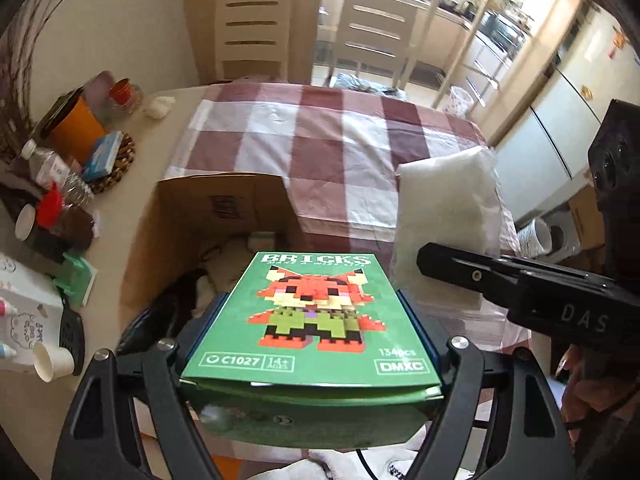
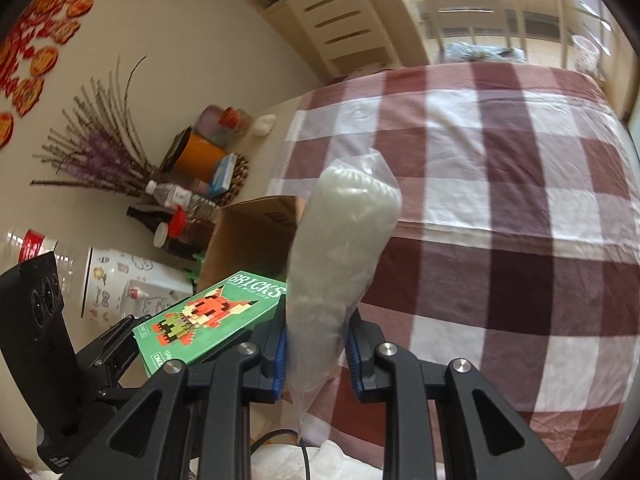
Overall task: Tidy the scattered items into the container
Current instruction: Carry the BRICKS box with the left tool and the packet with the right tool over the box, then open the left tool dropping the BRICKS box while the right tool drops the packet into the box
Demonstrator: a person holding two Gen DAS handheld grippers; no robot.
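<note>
A: What does the left gripper (image 1: pixel 312 320) have?

B: It pinches a green BRICKS box (image 1: pixel 308 320) by its two long sides, the pads pressed against them. The pixel fox on the lid faces up. The box hangs over the near edge of the open cardboard box (image 1: pixel 224 208), above the dark things lying inside it.

A: And the right gripper (image 2: pixel 316 344)?

B: Its jaws are squeezed onto a clear plastic bag (image 2: pixel 344 232) with white stuff inside. The bag stands up out of the blue pads and leans a little to the right. From the left wrist view it sits just right of the cardboard box, over the checked tablecloth (image 1: pixel 320 140).

A: Are the two held things touching?

B: In the right wrist view the green box's corner lies right by the bag; whether they touch I cannot tell.

A: Anything else near the cardboard box?

B: To its left, an orange cup (image 1: pixel 76 128), a water bottle (image 1: pixel 52 168) and paper cups (image 1: pixel 52 362).
</note>
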